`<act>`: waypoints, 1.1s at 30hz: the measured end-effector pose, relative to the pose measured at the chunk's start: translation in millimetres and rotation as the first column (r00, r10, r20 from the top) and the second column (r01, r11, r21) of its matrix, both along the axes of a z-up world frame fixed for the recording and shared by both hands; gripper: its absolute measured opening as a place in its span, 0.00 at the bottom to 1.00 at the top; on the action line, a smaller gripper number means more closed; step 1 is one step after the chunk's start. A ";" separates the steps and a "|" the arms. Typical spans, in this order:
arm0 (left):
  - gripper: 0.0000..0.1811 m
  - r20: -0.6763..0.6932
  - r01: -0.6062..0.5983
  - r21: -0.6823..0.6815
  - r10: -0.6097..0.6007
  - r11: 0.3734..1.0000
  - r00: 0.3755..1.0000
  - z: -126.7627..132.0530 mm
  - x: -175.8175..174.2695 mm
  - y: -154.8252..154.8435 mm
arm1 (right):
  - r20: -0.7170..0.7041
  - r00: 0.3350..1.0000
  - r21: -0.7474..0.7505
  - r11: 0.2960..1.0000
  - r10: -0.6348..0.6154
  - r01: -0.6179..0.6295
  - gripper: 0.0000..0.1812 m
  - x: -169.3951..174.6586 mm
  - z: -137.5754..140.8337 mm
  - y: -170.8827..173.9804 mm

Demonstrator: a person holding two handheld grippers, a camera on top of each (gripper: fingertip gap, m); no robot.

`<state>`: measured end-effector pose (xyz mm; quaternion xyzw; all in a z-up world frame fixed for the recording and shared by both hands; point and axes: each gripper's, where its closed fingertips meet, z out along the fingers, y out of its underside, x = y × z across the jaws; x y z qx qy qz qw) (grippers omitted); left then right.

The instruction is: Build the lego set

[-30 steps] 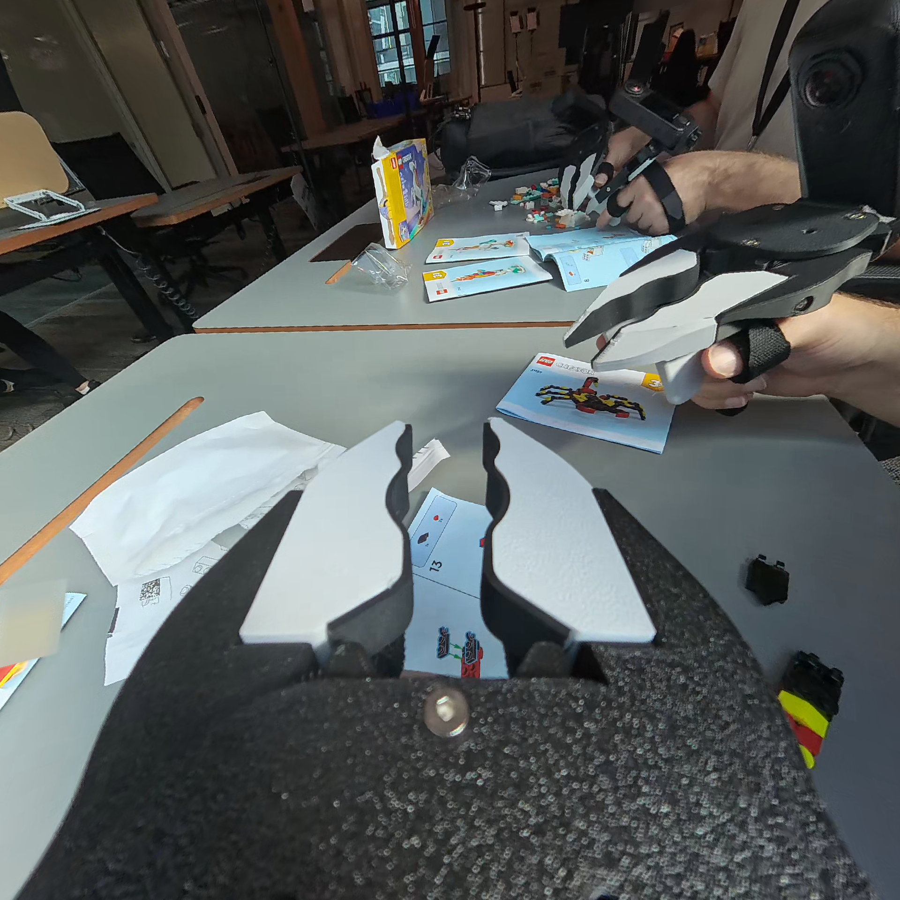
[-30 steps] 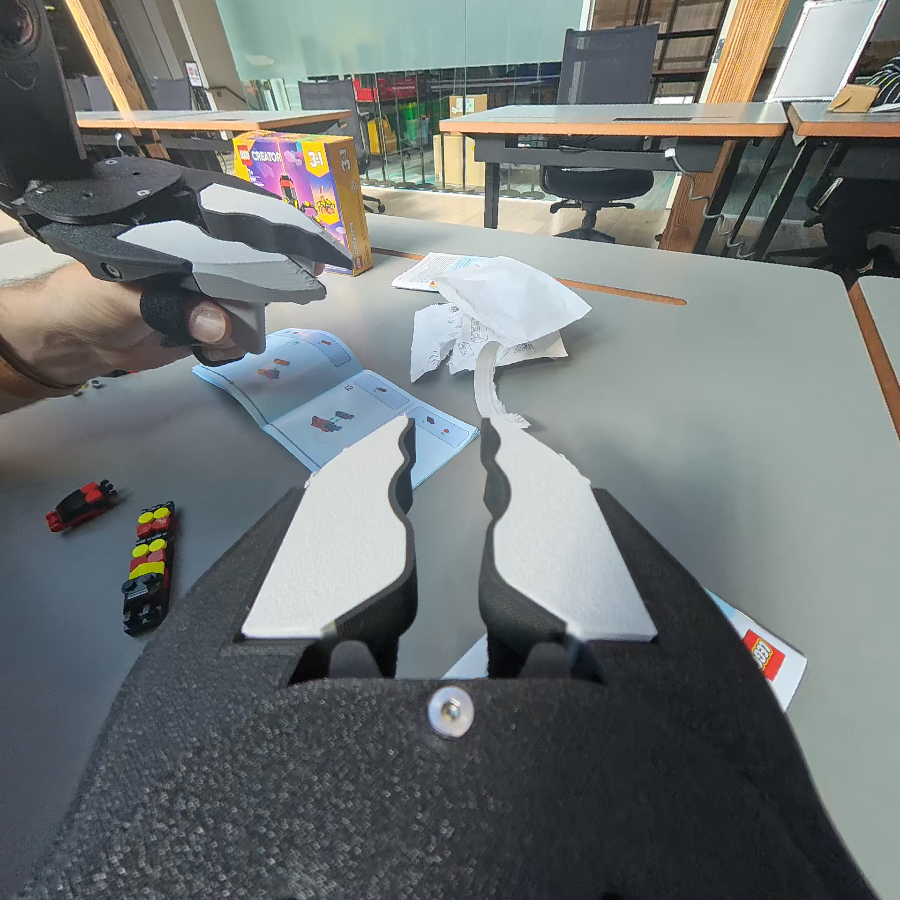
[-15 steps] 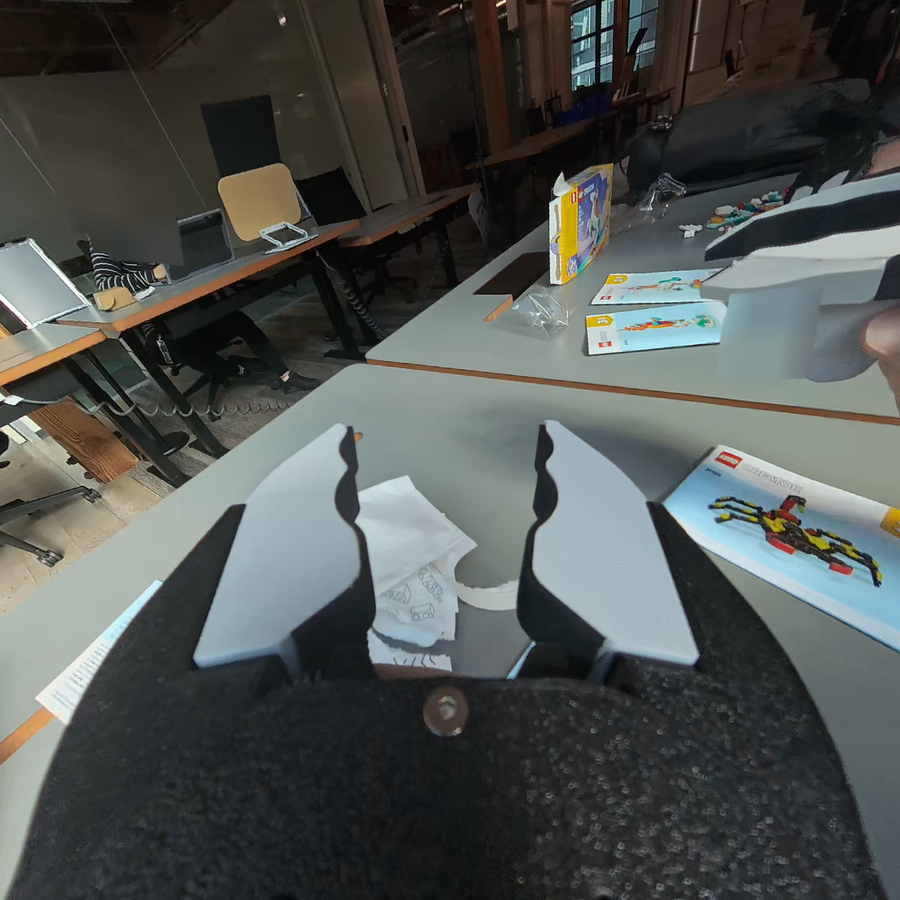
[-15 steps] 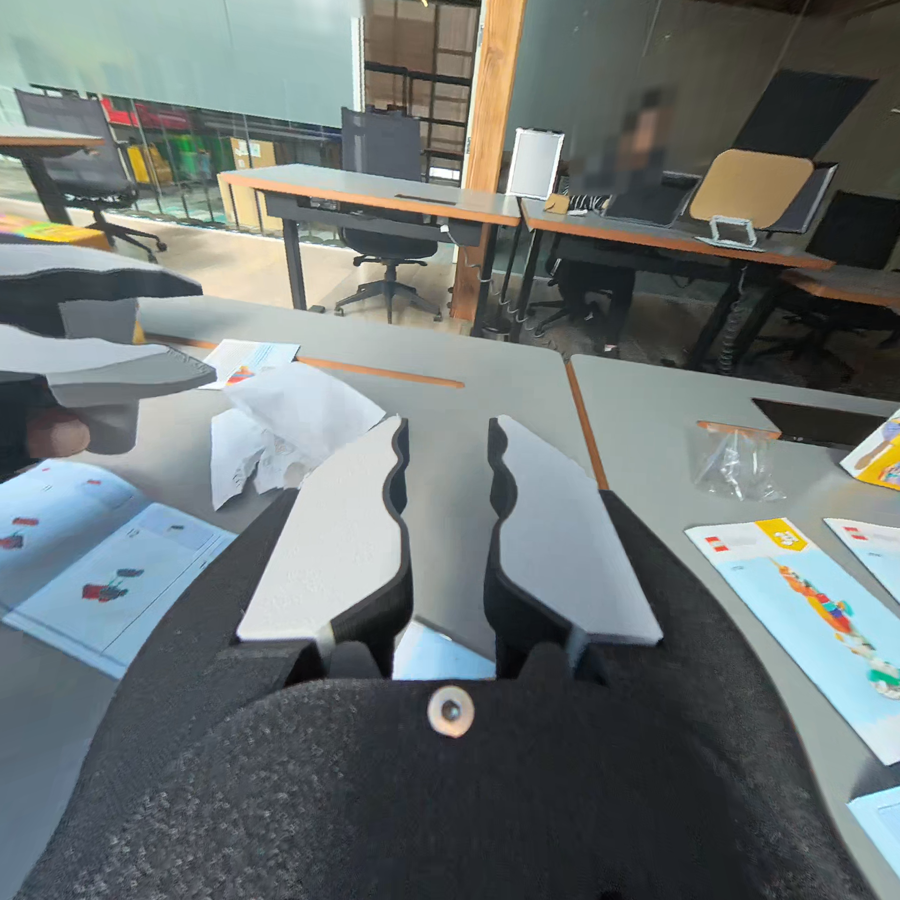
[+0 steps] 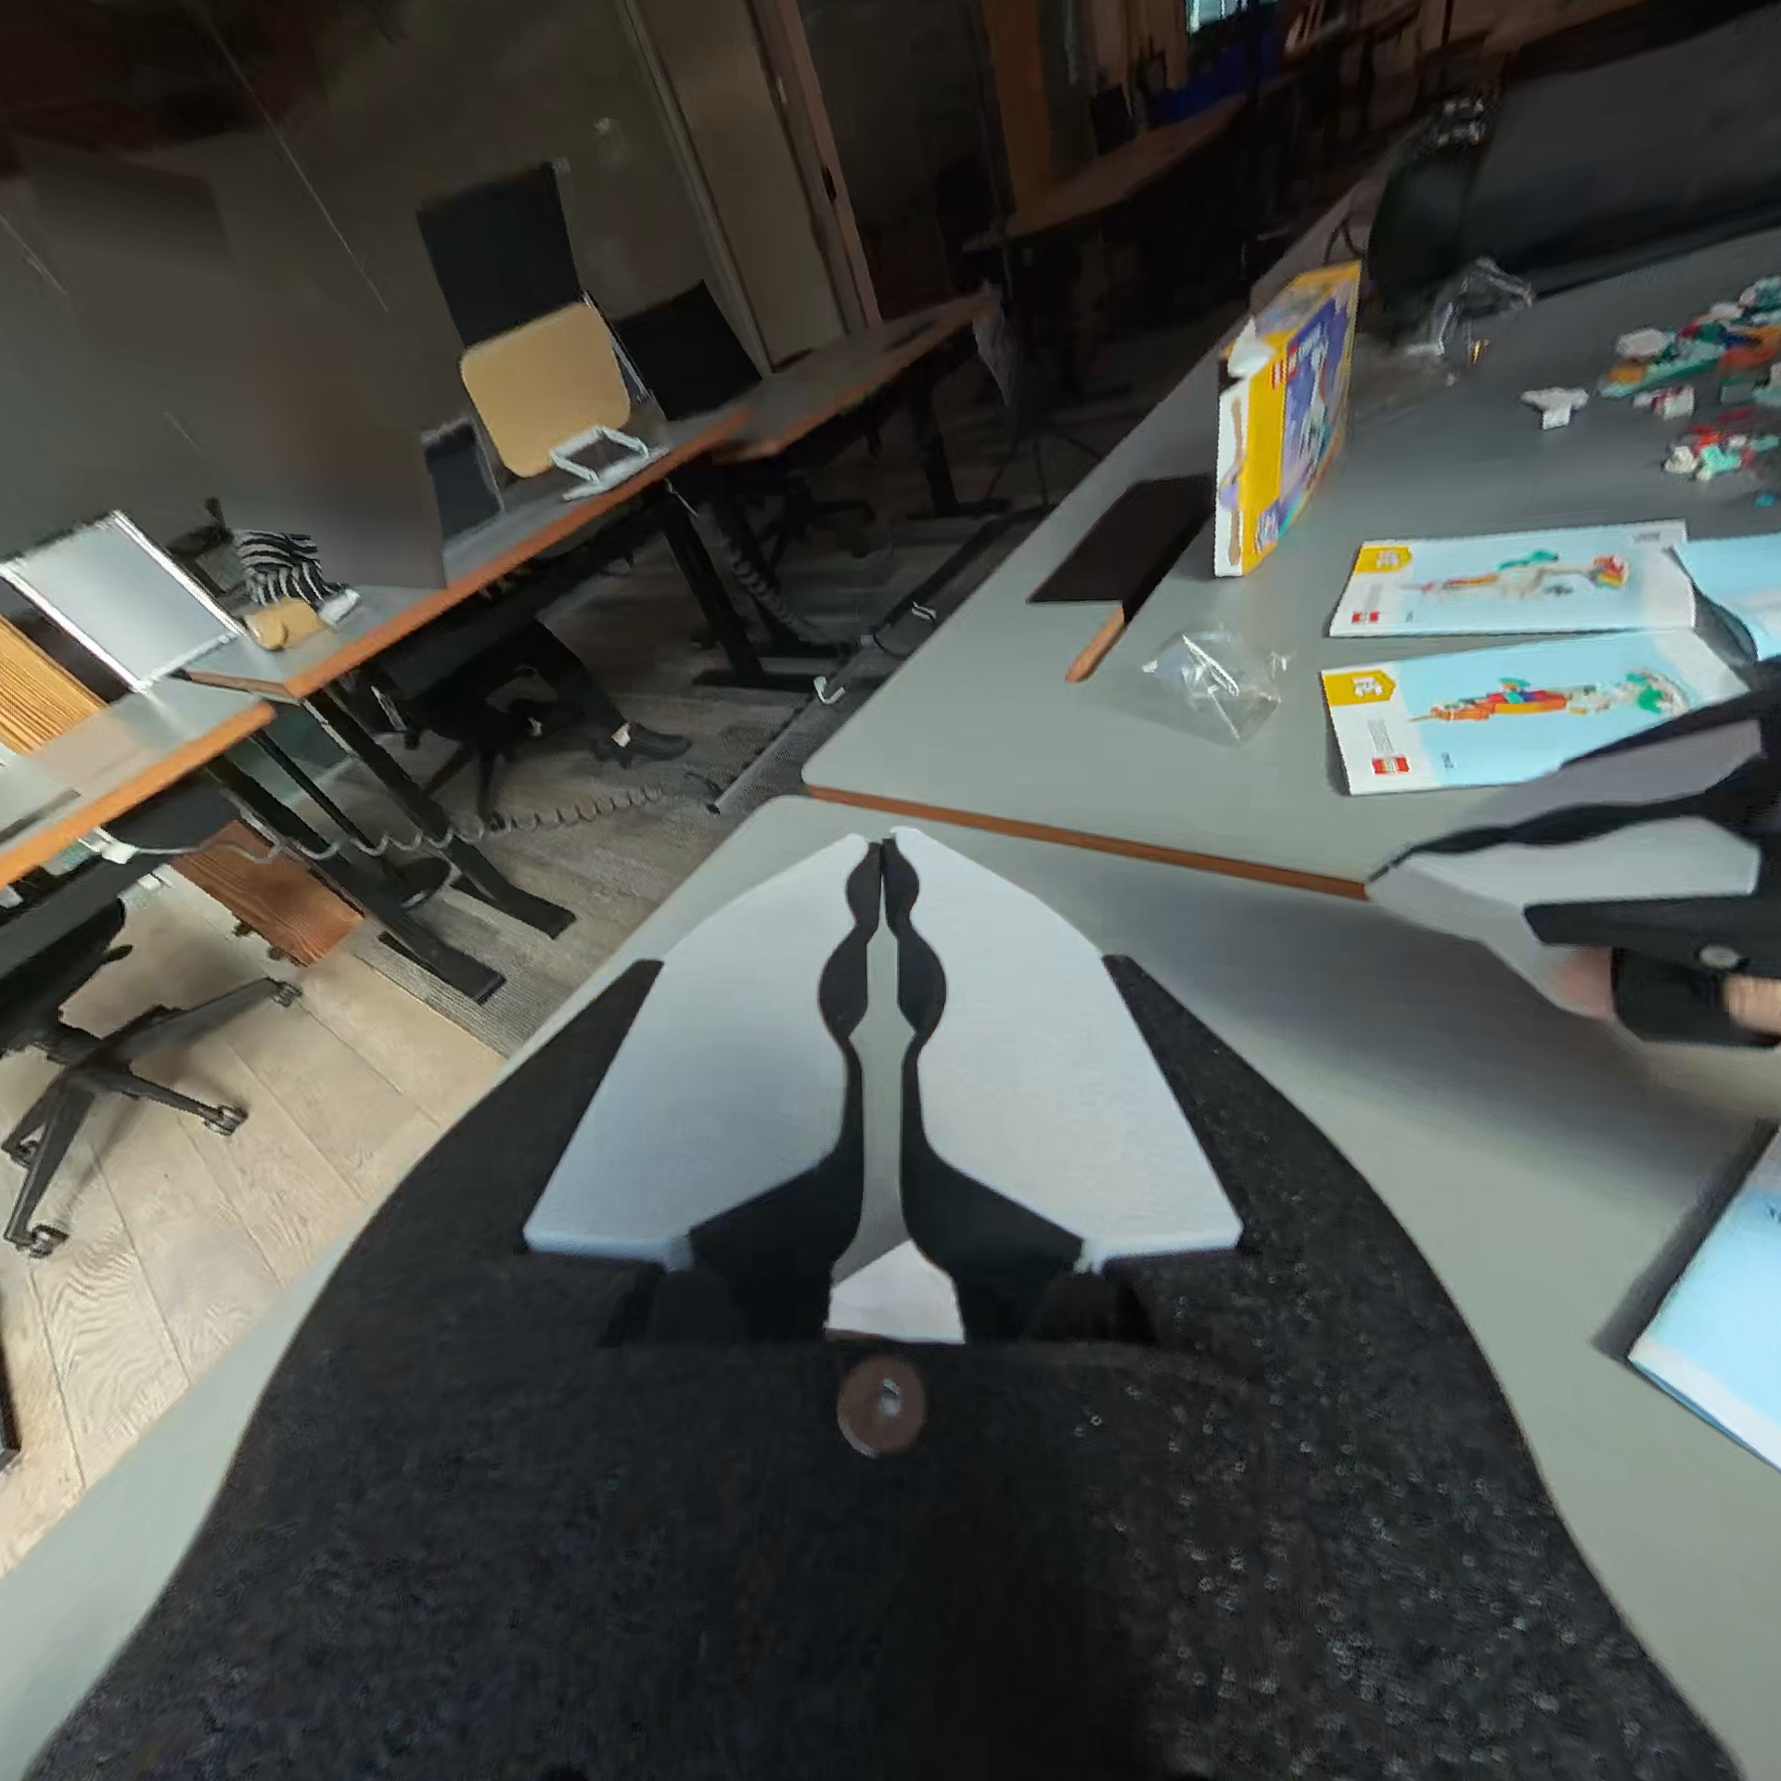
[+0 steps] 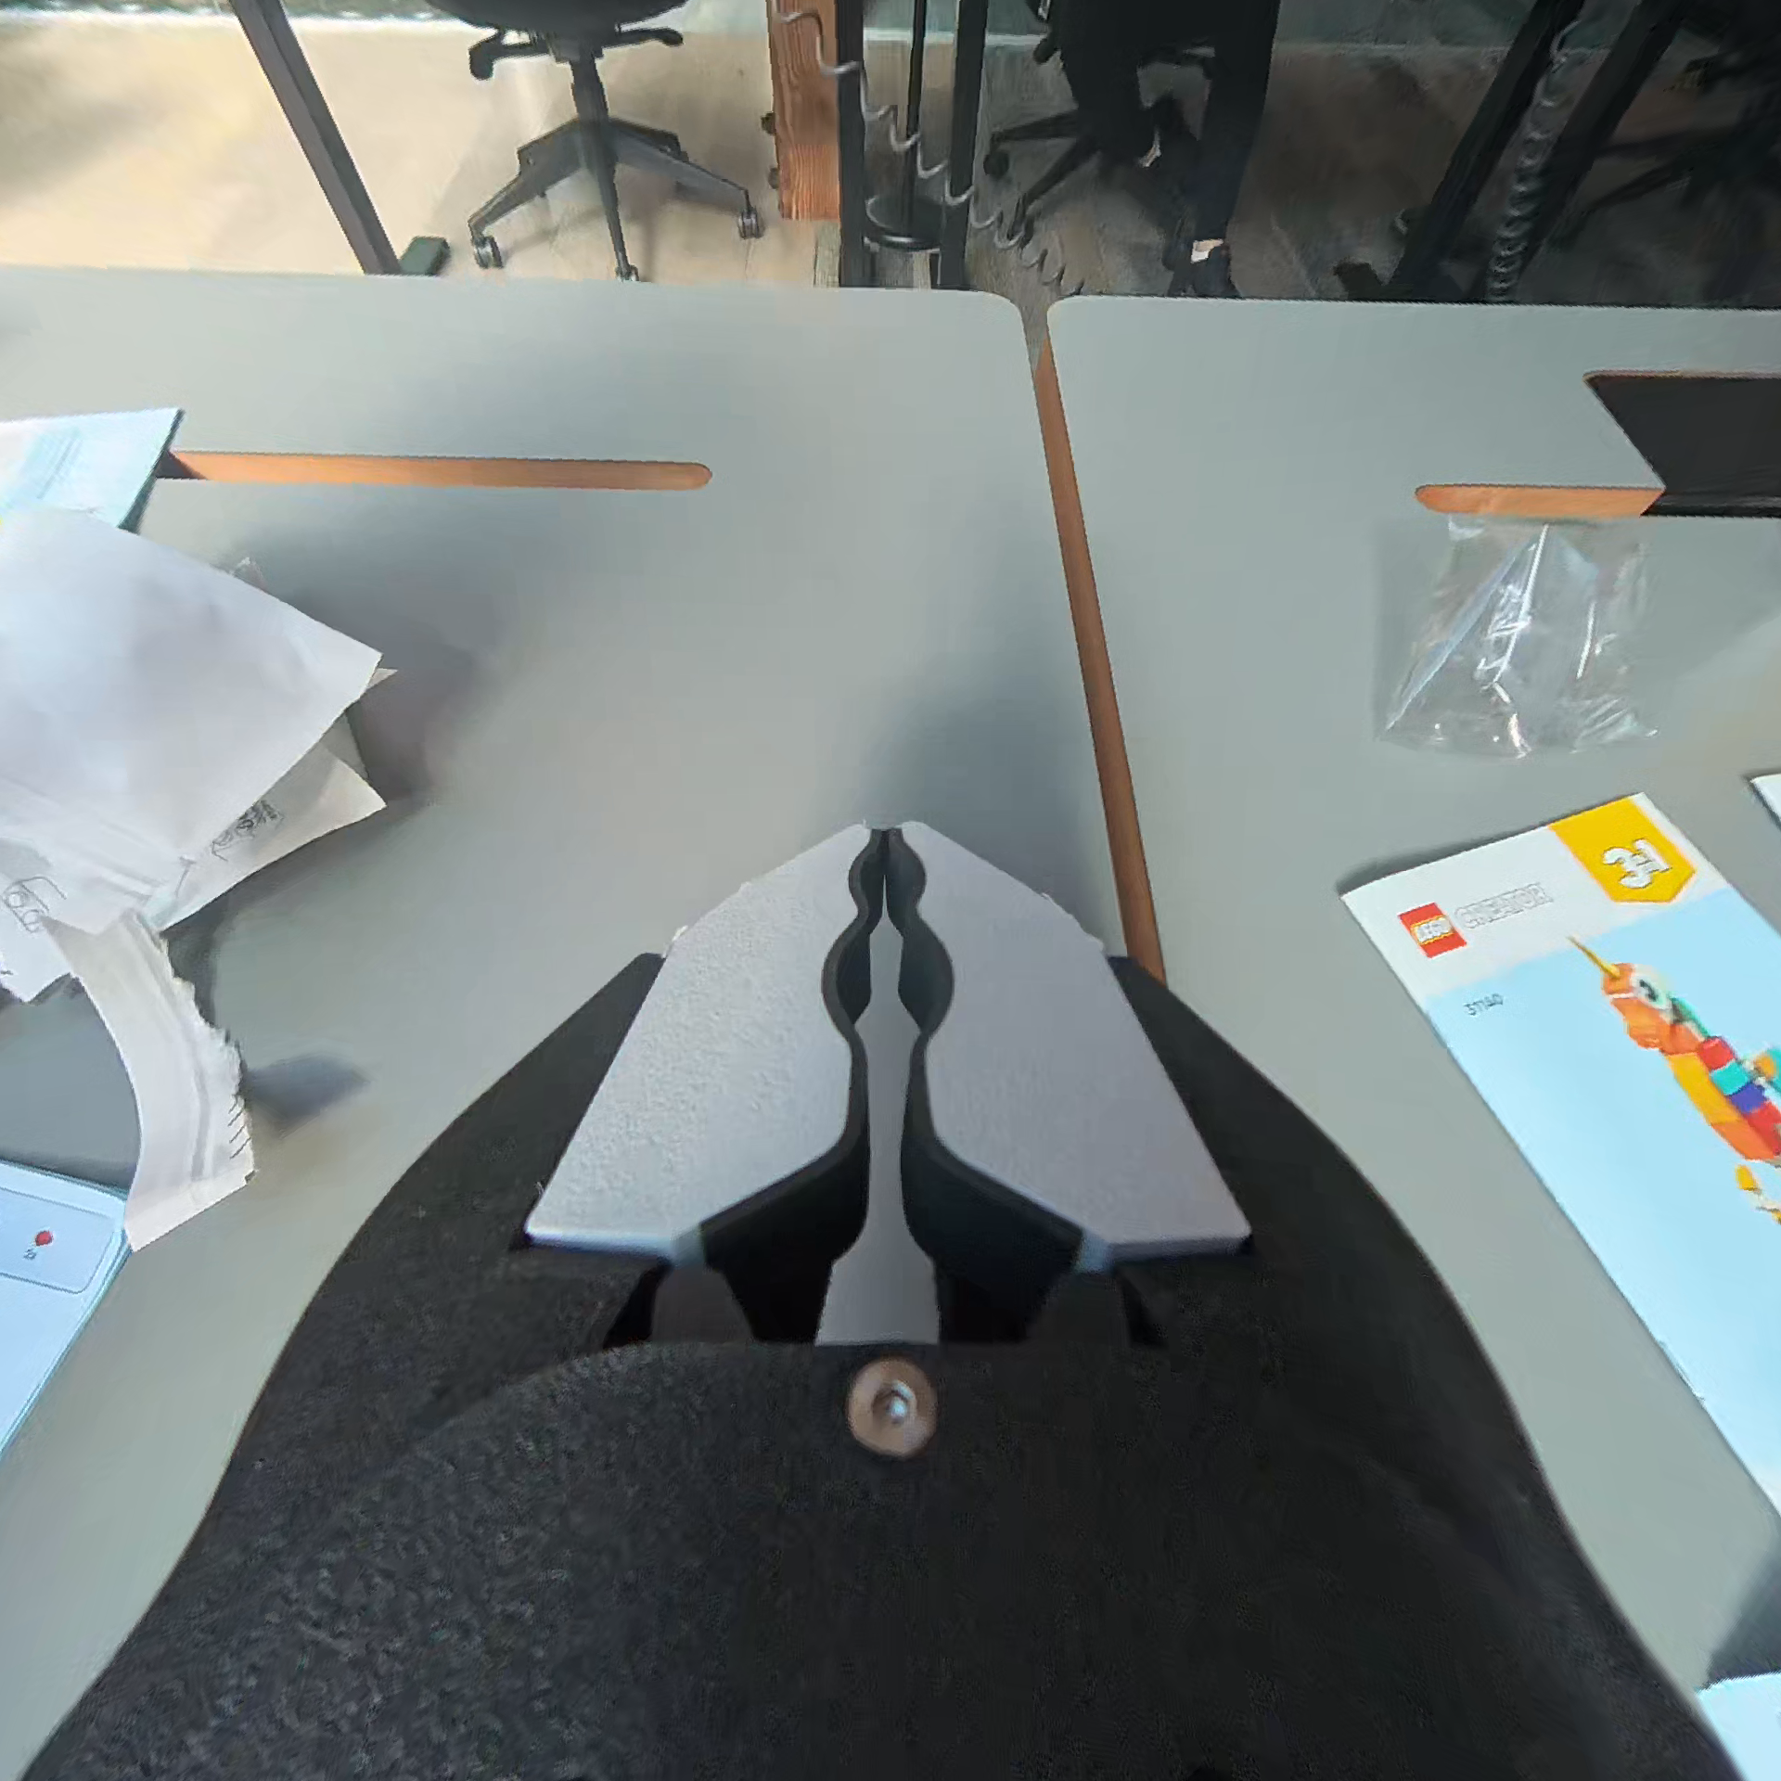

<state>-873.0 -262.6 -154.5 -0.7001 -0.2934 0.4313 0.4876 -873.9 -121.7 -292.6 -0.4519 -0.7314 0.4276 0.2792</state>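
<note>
My left gripper (image 5: 884,848) is shut with nothing between its fingers, held above the near corner of the grey table (image 5: 1205,1012). My right gripper (image 6: 882,838) is shut and empty too, above the same table (image 6: 626,675) near the seam with the neighbouring table. It also shows in the left wrist view (image 5: 1393,867), at the right, held by a hand. A light blue instruction booklet (image 5: 1725,1301) lies at the lower right, and an open one (image 6: 43,1282) at the lower left of the right wrist view. No bricks of my set are in view.
Torn white paper bags (image 6: 145,732) lie left of the right gripper. The neighbouring table holds a yellow set box (image 5: 1282,424), booklets (image 5: 1513,588) (image 6: 1638,1060), a clear plastic bag (image 6: 1513,646) and loose bricks (image 5: 1715,385). Office chairs and desks stand beyond the table edge. One gripper's finger ends stand about 20 centimetres off the other's.
Both grippers have gone from open to shut. Both views have swung away from the black, yellow and red brick pieces toward the table's far corner and the neighbouring table.
</note>
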 end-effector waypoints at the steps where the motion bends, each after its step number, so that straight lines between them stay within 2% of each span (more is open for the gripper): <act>1: 0.00 0.092 0.007 -0.026 -0.005 1.000 0.996 -31.2 -7.7 3.1 | -0.034 0.999 0.024 1.000 -0.007 0.008 0.00 -3.1 15.6 3.1; 4: 0.00 0.297 0.021 -0.120 0.016 0.993 0.955 -122.2 -17.6 8.9 | -0.152 0.988 0.060 0.998 0.002 0.007 0.00 -7.9 87.2 3.2; 6: 0.00 0.359 0.022 -0.123 0.024 0.992 0.933 -151.3 -17.9 14.6 | -0.206 0.978 0.076 0.997 -0.017 0.033 0.00 -12.4 115.2 5.3; 7: 0.00 0.367 0.019 -0.119 0.026 0.993 0.930 -154.5 -19.0 17.9 | -0.205 0.978 0.063 0.997 -0.026 0.040 0.00 -15.6 116.0 5.5; 9: 0.00 0.333 0.017 -0.125 0.026 0.992 0.943 -137.6 -24.0 24.4 | -0.148 0.988 0.042 0.998 -0.040 0.047 0.00 -22.7 90.0 6.1; 13: 0.00 0.166 0.013 -0.104 0.004 0.994 0.986 -52.8 -30.4 33.5 | 0.017 0.997 0.027 0.997 -0.069 0.069 0.00 -25.1 -1.3 15.5; 15: 0.00 0.131 0.020 -0.089 -0.008 0.996 0.991 -32.5 -30.2 36.1 | 0.066 0.995 0.014 0.998 -0.068 0.067 0.00 -22.0 -23.2 17.5; 17: 0.00 0.163 0.020 -0.120 0.000 0.993 0.987 -49.3 -33.2 37.4 | 0.045 0.997 0.028 0.998 -0.064 0.063 0.00 -23.4 -12.9 17.2; 20: 0.00 0.322 0.039 -0.145 0.009 0.989 0.947 -119.6 -34.1 38.6 | -0.047 0.998 0.021 0.999 -0.046 0.047 0.00 -27.0 43.3 13.2; 22: 0.00 0.398 0.049 -0.144 0.012 0.988 0.917 -157.4 -29.6 39.7 | -0.109 0.994 0.008 0.999 -0.032 0.033 0.00 -25.3 79.9 9.5; 24: 0.00 0.418 0.062 -0.152 0.007 0.986 0.908 -170.6 -26.7 43.3 | -0.137 0.990 0.027 0.999 -0.024 0.028 0.00 -24.7 91.6 7.6; 26: 0.00 0.394 0.069 -0.129 -0.013 0.989 0.919 -154.8 -27.8 48.7 | -0.102 0.995 0.041 0.999 -0.022 0.026 0.00 -26.4 71.1 7.0; 30: 0.00 0.218 0.070 -0.096 -0.047 0.993 0.975 -68.3 -31.8 51.0 | 0.070 0.997 0.020 1.000 -0.023 0.021 0.00 -24.5 -12.2 6.1; 32: 0.00 0.161 0.070 -0.058 -0.059 0.996 0.985 -38.7 -30.4 49.1 | 0.090 0.996 0.030 1.000 -0.009 0.006 0.00 -21.3 -23.1 1.3; 33: 0.00 0.170 0.077 -0.040 -0.070 0.996 0.983 -38.3 -29.6 49.5 | 0.077 0.997 0.022 1.000 0.000 -0.001 0.00 -21.2 -14.5 -2.4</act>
